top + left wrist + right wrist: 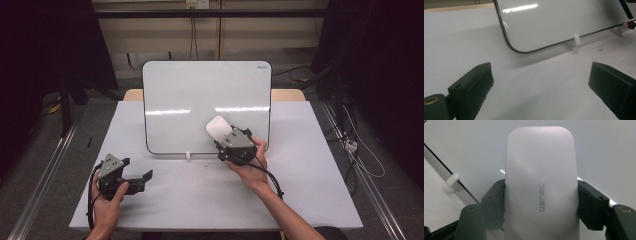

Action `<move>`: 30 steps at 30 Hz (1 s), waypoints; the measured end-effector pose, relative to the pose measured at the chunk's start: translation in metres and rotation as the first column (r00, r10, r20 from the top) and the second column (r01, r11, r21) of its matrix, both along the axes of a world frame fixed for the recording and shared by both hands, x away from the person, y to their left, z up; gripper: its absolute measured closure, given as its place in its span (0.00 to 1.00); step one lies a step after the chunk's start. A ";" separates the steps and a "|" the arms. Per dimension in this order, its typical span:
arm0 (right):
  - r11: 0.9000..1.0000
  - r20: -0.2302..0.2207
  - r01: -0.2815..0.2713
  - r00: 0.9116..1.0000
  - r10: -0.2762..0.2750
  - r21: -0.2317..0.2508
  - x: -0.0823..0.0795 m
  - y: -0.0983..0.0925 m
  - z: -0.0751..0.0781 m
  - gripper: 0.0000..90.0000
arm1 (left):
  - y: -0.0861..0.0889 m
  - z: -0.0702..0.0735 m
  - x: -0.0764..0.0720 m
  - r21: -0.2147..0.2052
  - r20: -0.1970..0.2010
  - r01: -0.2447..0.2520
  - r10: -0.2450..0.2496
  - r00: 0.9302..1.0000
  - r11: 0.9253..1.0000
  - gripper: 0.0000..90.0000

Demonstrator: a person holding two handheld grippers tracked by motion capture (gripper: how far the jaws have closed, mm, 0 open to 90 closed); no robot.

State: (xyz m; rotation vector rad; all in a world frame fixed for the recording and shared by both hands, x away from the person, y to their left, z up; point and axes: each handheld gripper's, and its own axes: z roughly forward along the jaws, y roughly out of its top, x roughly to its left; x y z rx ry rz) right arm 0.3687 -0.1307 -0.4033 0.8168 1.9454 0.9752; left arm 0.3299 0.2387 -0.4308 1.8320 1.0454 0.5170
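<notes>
Right claw [222, 137] clamped the white eraser [218, 128] against the whiteboard [200, 90], at its five o'clock corner. Board appeared clean; wiping judged nearly finished. Left claw [142, 179] rested released on the counter [310, 165].

Probably a lab: black curtains [47, 45] at nine and three o'clock, metal floor rails [42, 170], loose cables [362, 155].

The upright whiteboard [200, 100] is blocking the far middle of my table [310, 200], its small white foot clips [187, 155] sticking out at the base. Bare tabletop is lying open between my left gripper [142, 179] and the board. My right gripper [226, 141], clamping the white eraser [540, 187], is crowding the board's lower right corner.
</notes>
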 end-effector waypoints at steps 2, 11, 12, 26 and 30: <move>1.000 -0.001 0.012 1.000 -0.012 0.002 -0.002 -0.008 0.001 0.35 | 0.000 0.000 0.000 0.002 0.001 -0.004 0.004 1.000 1.000 0.06; 0.996 0.010 0.069 0.998 -0.070 0.054 -0.003 -0.043 0.011 0.35 | 0.002 -0.001 -0.001 0.002 -0.003 -0.008 0.008 1.000 1.000 0.06; 0.995 0.003 0.069 0.998 -0.070 0.069 -0.003 -0.046 0.012 0.35 | 0.004 -0.002 0.000 0.003 -0.007 -0.010 0.010 1.000 1.000 0.06; 0.983 0.003 0.144 0.989 -0.146 0.110 -0.009 -0.086 0.020 0.35 | 0.004 -0.001 -0.001 -0.001 -0.004 -0.008 0.008 1.000 1.000 0.06; 0.984 -0.005 0.152 0.988 -0.152 0.090 -0.009 -0.086 0.011 0.35 | 0.003 -0.001 0.000 0.001 -0.009 -0.010 0.010 1.000 1.000 0.06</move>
